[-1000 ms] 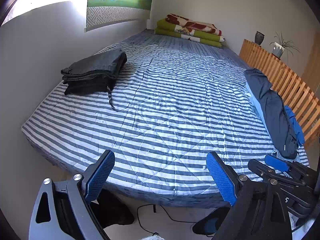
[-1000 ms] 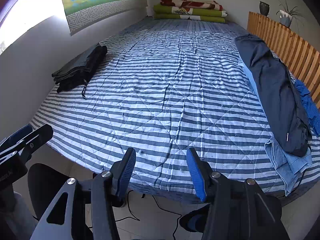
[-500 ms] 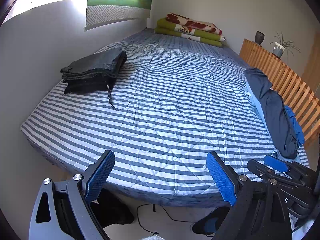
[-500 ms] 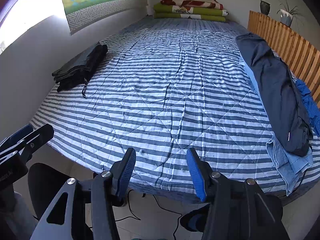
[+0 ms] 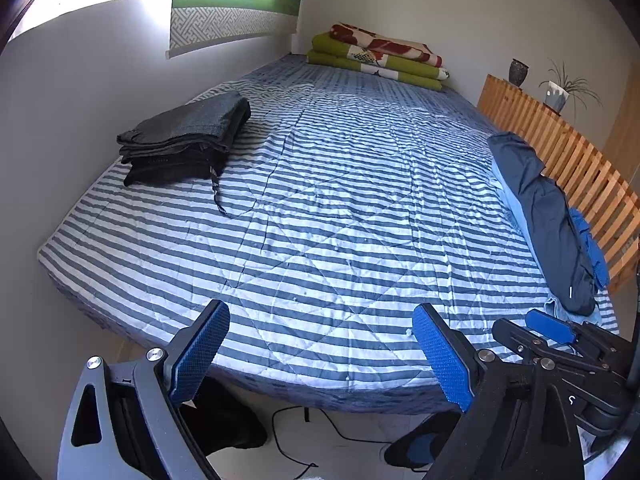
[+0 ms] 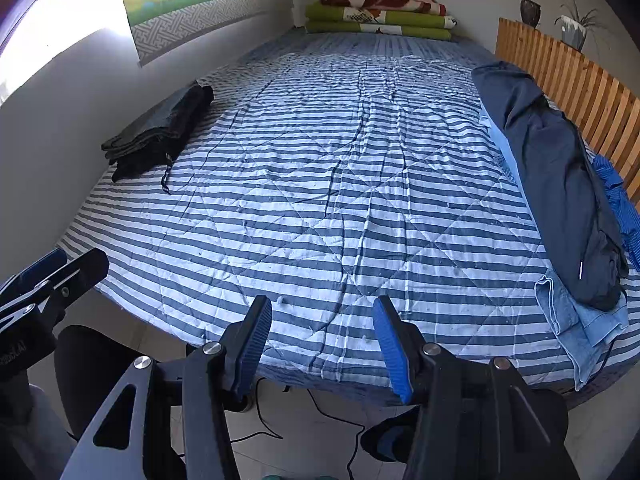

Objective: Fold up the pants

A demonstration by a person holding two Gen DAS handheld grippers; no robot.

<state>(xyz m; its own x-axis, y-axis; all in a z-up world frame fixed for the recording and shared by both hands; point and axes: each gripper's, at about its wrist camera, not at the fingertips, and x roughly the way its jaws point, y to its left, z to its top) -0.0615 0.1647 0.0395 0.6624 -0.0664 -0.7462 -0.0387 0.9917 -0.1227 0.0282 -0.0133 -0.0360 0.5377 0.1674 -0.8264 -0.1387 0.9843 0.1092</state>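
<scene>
A heap of unfolded dark navy pants point(image 5: 548, 216) point(image 6: 560, 176) lies along the right side of the striped bed point(image 5: 340, 208) point(image 6: 340, 184), on top of light blue pants point(image 6: 580, 320) and a bright blue garment point(image 6: 616, 196). A stack of folded dark pants point(image 5: 184, 140) point(image 6: 160, 132) sits at the left edge by the wall. My left gripper point(image 5: 320, 348) hangs open over the foot of the bed, holding nothing. My right gripper point(image 6: 322, 340) is also open with nothing in it, near the same edge.
Folded green and red blankets point(image 5: 380, 60) lie at the bed's head. A wooden slatted rail point(image 5: 568, 156) runs along the right side, with a vase point(image 5: 519, 72) and a potted plant point(image 5: 560, 92) behind it. Black cables point(image 6: 320, 412) and dark shoes lie on the floor below.
Both views have crept slightly closer to the bed. The clothes have not moved and both grippers stay open.
</scene>
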